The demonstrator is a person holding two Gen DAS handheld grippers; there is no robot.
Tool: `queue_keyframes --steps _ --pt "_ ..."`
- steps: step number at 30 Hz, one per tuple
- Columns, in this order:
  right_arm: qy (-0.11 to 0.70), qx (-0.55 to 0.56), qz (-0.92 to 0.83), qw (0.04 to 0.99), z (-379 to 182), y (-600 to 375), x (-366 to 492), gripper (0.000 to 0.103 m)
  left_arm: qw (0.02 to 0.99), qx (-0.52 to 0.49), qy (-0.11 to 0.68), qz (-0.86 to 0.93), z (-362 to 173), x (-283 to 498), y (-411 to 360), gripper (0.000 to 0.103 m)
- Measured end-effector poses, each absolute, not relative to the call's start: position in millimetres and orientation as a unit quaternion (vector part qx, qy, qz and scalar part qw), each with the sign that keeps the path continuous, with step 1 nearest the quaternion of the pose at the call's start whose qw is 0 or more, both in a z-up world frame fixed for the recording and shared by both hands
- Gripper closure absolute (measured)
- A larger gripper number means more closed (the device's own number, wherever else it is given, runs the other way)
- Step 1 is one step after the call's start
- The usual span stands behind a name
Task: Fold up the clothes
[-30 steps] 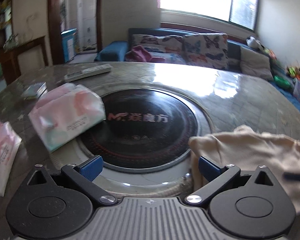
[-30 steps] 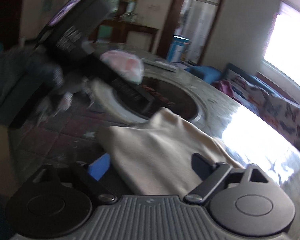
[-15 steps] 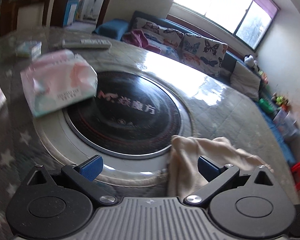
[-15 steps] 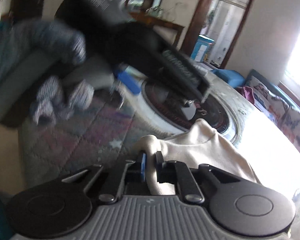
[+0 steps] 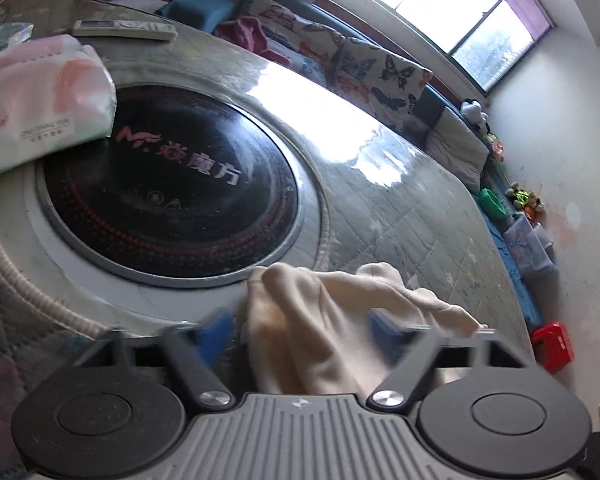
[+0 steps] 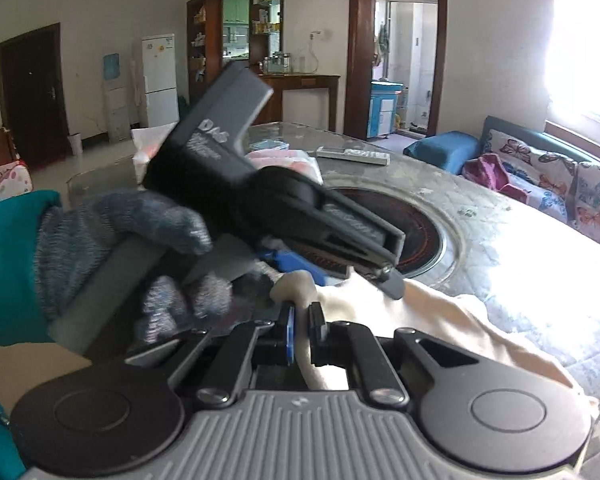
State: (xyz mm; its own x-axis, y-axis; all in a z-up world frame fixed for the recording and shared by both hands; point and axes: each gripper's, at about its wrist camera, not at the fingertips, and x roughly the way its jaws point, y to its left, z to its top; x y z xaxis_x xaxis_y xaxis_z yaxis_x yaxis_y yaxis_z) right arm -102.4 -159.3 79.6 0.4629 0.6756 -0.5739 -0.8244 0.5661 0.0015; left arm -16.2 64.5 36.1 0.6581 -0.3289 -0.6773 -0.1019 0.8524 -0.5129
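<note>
A cream garment (image 5: 320,320) lies bunched on the quilted table (image 5: 400,220), by the rim of the round black cooktop (image 5: 172,184). My left gripper (image 5: 300,330) straddles a raised fold of it, blue pads blurred and still well apart. In the right wrist view my right gripper (image 6: 302,326) is shut on a pinched fold of the cream garment (image 6: 440,320), which trails off to the right. A gloved hand (image 6: 120,240) holds the left gripper (image 6: 342,280) just beyond that, above the same fold.
A pink tissue pack (image 5: 40,108) overlaps the cooktop's left edge, with a remote (image 5: 124,28) behind it. A sofa with butterfly cushions (image 5: 372,68) runs along the far side under the window. A red stool (image 5: 552,344) stands on the floor at right.
My right gripper went from open beside the garment to shut on a fold of it. My left gripper moved over the garment, and its fingers have drawn closer together.
</note>
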Motion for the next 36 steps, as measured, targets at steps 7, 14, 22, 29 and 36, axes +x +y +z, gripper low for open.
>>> queue_keyframes --steps 7,14,22,29,36 --pt "0.278 -0.112 0.447 0.843 73 -173 -100 0.092 0.868 -0.283 0.402 -0.062 28 -22 69 0.082" --pt "0.302 -0.060 0.346 0.886 74 -236 -75 0.062 0.878 -0.262 0.396 -0.067 30 -25 67 0.082" --pt "0.351 0.024 0.193 0.916 46 -315 -10 0.047 0.883 -0.243 0.395 -0.066 32 -23 61 0.081" --pt "0.359 0.062 0.191 0.912 27 -332 3 0.040 0.893 -0.211 0.393 -0.064 33 -21 51 0.081" --pt "0.342 0.081 0.208 0.913 37 -321 -6 0.088 0.907 -0.165 0.383 -0.064 42 -20 40 0.085"
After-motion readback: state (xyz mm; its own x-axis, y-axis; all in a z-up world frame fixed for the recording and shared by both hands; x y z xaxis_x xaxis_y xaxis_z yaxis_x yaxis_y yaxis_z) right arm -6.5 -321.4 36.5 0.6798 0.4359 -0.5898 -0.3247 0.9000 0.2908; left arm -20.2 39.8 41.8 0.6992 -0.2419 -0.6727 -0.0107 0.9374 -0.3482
